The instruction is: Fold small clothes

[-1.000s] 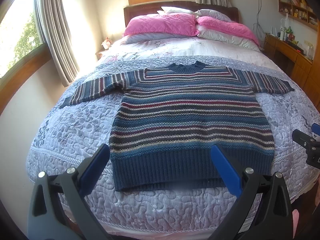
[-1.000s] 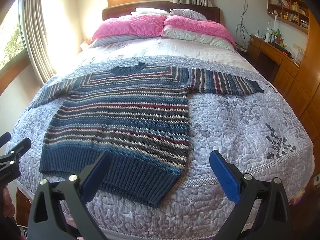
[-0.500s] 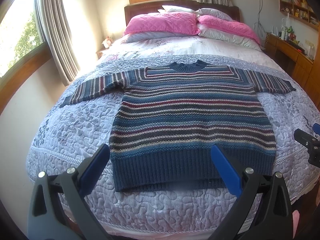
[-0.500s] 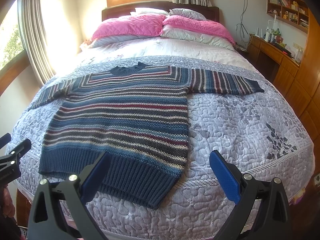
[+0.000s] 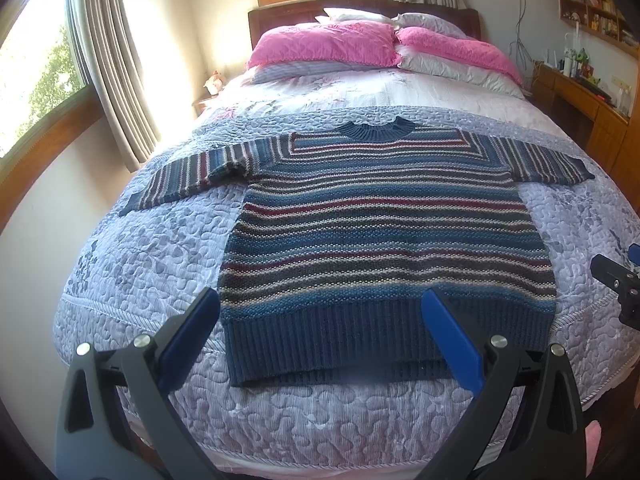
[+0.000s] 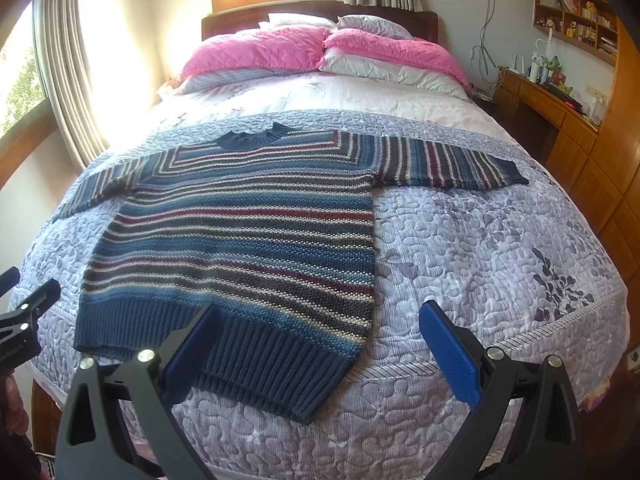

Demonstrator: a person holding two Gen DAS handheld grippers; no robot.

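Both grippers have eased slightly closer to the bed since a second ago; nothing on it has shifted.

The left gripper (image 5: 320,332) and right gripper (image 6: 318,338) hover with jaws wide apart, empty. The striped knit sweater (image 5: 380,240) lies flat, sleeves spread, hem toward the foot, on the lavender quilted bedspread (image 6: 500,248), below the pink pillows (image 5: 324,46).

Two wrist cameras look from the foot of the bed (image 5: 280,432) toward the headboard (image 6: 316,20), each framed by its own spread blue fingers. The left view faces the striped sweater (image 5: 384,240) nearly head-on; the right view stands further right, the sweater (image 6: 240,248) off-centre. Both share quilt, pillows and window — each catches the other gripper at its edge.
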